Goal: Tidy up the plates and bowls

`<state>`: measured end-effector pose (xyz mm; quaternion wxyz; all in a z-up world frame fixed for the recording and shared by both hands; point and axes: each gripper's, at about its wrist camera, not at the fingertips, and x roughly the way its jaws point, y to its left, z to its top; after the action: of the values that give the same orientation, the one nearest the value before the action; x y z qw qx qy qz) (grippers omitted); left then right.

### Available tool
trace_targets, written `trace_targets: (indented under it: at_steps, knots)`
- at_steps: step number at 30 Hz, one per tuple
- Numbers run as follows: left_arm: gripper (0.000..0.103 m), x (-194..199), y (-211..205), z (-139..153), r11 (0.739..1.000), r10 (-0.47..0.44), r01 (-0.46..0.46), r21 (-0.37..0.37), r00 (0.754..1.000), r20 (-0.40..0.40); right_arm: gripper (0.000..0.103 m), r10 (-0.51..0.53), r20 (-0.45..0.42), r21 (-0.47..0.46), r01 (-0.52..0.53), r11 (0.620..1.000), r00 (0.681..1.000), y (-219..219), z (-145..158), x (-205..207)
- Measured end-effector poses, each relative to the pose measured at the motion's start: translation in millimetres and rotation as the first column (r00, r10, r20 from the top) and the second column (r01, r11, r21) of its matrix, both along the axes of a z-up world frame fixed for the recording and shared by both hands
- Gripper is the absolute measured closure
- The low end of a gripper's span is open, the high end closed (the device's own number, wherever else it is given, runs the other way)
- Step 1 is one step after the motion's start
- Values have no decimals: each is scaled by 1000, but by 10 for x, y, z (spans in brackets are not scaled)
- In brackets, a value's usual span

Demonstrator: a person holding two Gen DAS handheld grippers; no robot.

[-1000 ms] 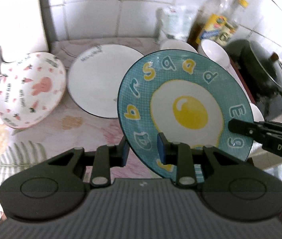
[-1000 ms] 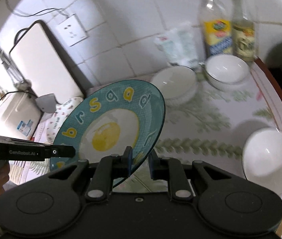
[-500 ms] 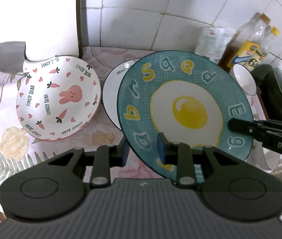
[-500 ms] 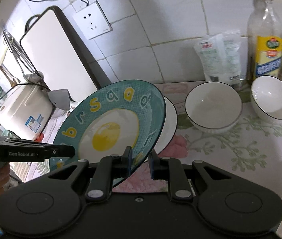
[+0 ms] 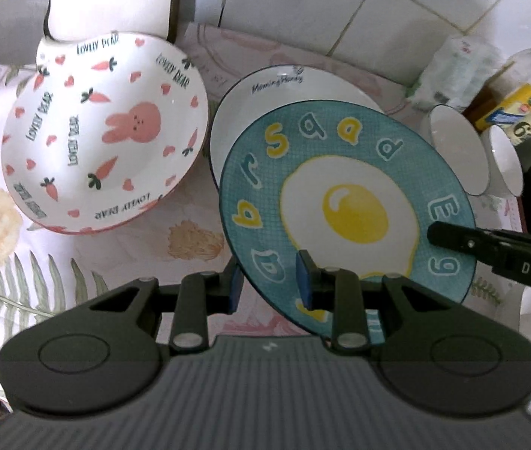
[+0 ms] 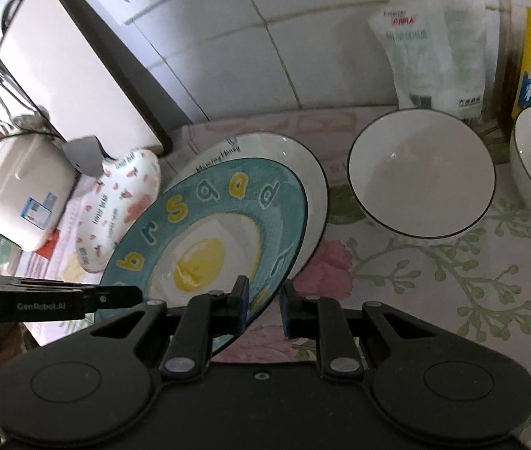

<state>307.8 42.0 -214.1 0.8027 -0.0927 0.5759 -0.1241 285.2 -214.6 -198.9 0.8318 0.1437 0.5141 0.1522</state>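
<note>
Egg plate (image 5: 347,202): pinched at opposite rims by jaws of left gripper (image 5: 269,285) and right gripper (image 6: 263,305), held tilted above white plate (image 6: 302,172) on tabletop (image 6: 434,281). Unstacked: rabbit plate (image 5: 104,131), far left; white bowls (image 6: 421,172), right.

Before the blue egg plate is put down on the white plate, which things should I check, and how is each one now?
1. Left gripper shut on the egg plate rim: ok.
2. Right gripper shut on the opposite rim: ok.
3. White plate bare where it shows: ok; the part under the egg plate, cannot tell.
4. Egg plate over the white plate: partly; it overhangs toward the camera, not ok yet.
5. Egg plate level: not ok, it is tilted.
6. Clear of the rabbit bowl and the white bowl: ok, both stand apart.
</note>
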Motion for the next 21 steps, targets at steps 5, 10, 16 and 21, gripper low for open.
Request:
trace_targets:
  at_steps: [5,10,16,21]
  knots:
    - [75,91,-10,-103,1000,22,-22,4,999,-30,81,7,-34,-14,-7,1000,999,34,-96,104]
    - [75,183,-23,-112,999,34,-34,16,999,-38,81,10,-37,-40,-12,999,999,79,-127,187]
    - [75,257,-39,-112,999,48,-47,16,997,-61,77,17,-52,-108,-23,994,998,176,-101,321]
    - [76,305,-31,-217,996,78,-83,-24,984,-158,71,13,-64,-235,-28,972,998,333,-142,429]
